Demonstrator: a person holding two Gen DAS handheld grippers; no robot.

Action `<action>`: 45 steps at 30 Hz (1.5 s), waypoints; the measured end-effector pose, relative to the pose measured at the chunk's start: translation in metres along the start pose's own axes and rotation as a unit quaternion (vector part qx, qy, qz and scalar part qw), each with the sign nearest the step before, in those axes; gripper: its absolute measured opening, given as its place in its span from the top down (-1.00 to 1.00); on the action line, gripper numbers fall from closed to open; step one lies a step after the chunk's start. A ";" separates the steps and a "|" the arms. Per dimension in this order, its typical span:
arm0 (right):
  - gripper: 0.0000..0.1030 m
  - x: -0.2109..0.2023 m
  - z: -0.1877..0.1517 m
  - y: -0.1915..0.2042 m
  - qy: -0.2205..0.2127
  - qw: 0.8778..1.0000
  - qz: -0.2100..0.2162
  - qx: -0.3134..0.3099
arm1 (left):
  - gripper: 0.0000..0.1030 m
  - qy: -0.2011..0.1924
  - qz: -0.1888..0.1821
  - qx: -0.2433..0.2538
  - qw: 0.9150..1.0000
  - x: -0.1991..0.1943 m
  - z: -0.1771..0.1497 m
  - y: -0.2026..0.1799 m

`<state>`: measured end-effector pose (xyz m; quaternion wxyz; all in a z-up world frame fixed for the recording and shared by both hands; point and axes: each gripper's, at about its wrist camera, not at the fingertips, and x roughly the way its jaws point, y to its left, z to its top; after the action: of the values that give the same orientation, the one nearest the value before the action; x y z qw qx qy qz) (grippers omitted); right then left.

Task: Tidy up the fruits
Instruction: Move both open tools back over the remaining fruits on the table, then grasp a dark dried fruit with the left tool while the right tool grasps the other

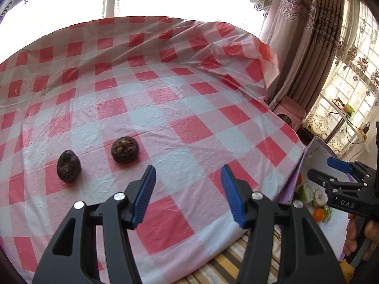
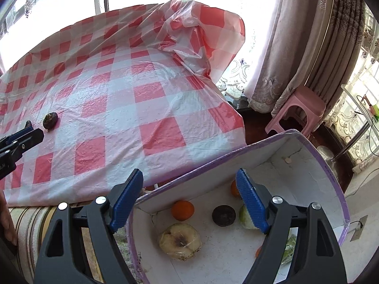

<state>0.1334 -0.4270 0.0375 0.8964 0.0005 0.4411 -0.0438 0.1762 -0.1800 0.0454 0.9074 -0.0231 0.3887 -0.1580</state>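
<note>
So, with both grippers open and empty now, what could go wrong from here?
1. The two dark fruits are round and may roll on the wrinkled tablecloth if the left gripper nudges them.
2. The box sits below the table edge, so a dropped fruit may bruise the cut apple.

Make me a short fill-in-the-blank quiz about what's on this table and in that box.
The number of dark fruits still lying on the checked tablecloth is ____.
The white box has a rim coloured ____.
The jaws of the left gripper hold ____.
The round fruit beside the wrapped apple half is coloured ____.

Missing words: two; purple; nothing; orange
</note>
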 end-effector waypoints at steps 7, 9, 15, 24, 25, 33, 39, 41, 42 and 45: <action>-0.52 0.002 0.003 0.027 -0.002 1.000 0.021 -0.017 | -0.11 -0.007 0.037 -0.050 0.998 -0.008 0.001 0.059; -0.52 0.003 0.004 0.035 -0.002 0.999 0.027 -0.021 | -0.11 -0.007 0.047 -0.063 0.997 -0.009 0.000 0.075; -0.53 0.004 0.010 0.061 -0.007 0.998 0.048 -0.032 | -0.11 0.004 0.072 -0.095 0.993 -0.004 -0.003 0.116; -0.55 0.008 0.032 0.114 -0.021 0.995 0.084 -0.050 | -0.11 0.035 0.092 -0.089 0.991 0.021 -0.003 0.133; -0.55 0.008 0.035 0.121 -0.024 0.994 0.087 -0.054 | -0.08 0.036 0.093 -0.088 0.991 0.022 -0.003 0.134; -0.55 0.016 0.054 0.185 -0.041 0.989 0.111 -0.088 | 0.17 0.031 0.101 -0.094 0.990 0.022 -0.005 0.138; -0.54 0.031 0.056 0.236 -0.048 0.984 0.130 -0.111 | 0.17 0.010 0.127 -0.118 0.985 0.005 -0.015 0.148; -0.53 0.038 0.058 0.248 -0.042 0.984 0.131 -0.115 | 0.18 0.005 0.140 -0.123 0.983 -0.002 -0.018 0.150; -0.50 0.041 0.059 0.252 -0.040 0.984 0.131 -0.113 | 0.18 0.002 0.146 -0.127 0.981 -0.005 -0.020 0.152; -0.50 0.050 0.063 0.264 -0.035 0.984 0.132 -0.111 | 0.18 -0.003 0.157 -0.141 0.978 -0.013 -0.027 0.159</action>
<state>0.2347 -0.1705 0.0268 0.9035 -0.0422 0.4079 0.1242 0.1908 -0.0228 0.0093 0.9096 -0.0901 0.4034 0.0424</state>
